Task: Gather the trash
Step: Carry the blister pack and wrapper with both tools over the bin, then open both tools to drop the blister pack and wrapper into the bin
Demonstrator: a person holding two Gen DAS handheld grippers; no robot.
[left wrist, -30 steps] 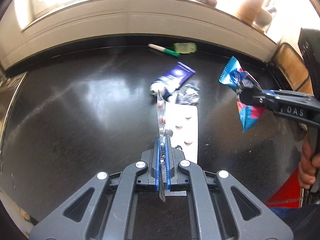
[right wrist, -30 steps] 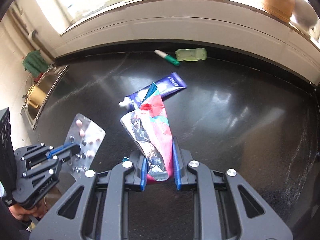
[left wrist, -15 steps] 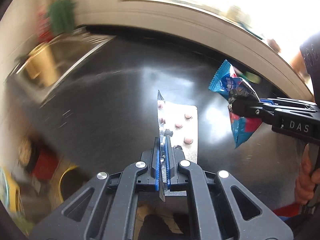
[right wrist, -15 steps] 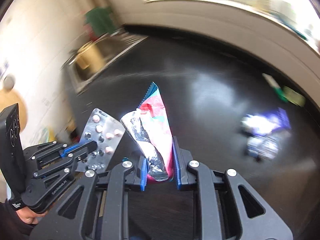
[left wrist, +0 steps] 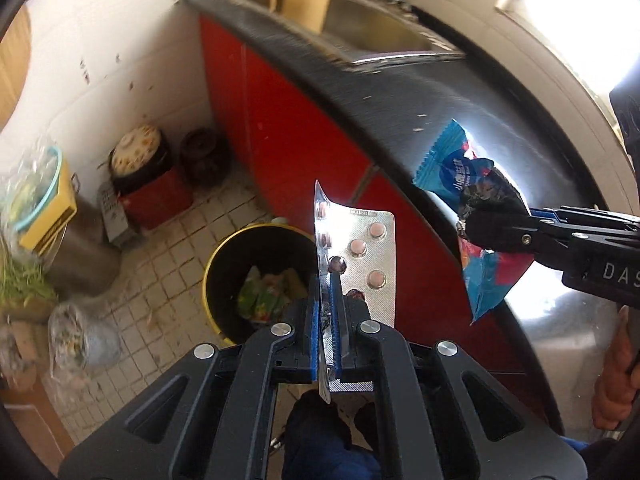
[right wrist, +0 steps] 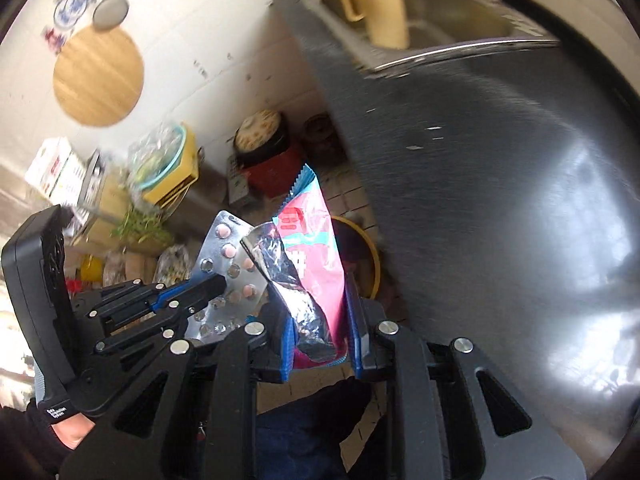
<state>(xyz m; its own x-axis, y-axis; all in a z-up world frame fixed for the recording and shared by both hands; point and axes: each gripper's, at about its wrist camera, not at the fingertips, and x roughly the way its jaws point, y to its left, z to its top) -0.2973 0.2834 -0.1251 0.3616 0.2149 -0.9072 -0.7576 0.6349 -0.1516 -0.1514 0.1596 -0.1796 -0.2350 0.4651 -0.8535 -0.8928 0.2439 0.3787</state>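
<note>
Right wrist view: snack wrapper (right wrist: 316,264) hides most of the bin (right wrist: 370,256).

Both grippers have swung away from the black counter (left wrist: 460,92) toward its end, still carrying their loads. The tube, marker and foil scraps have dropped out of view; now the sink (left wrist: 360,20), red cabinet fronts (left wrist: 280,112), tiled floor (left wrist: 172,248) and a yellow-rimmed bin (left wrist: 224,256) below the blister pack (left wrist: 368,256) and wrapper (left wrist: 460,176) appear.

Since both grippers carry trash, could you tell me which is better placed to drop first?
Probably left: the left gripper, shut on the blister pack, sits in line with the yellow-rimmed bin, while the snack wrapper hangs beside the counter.
</note>
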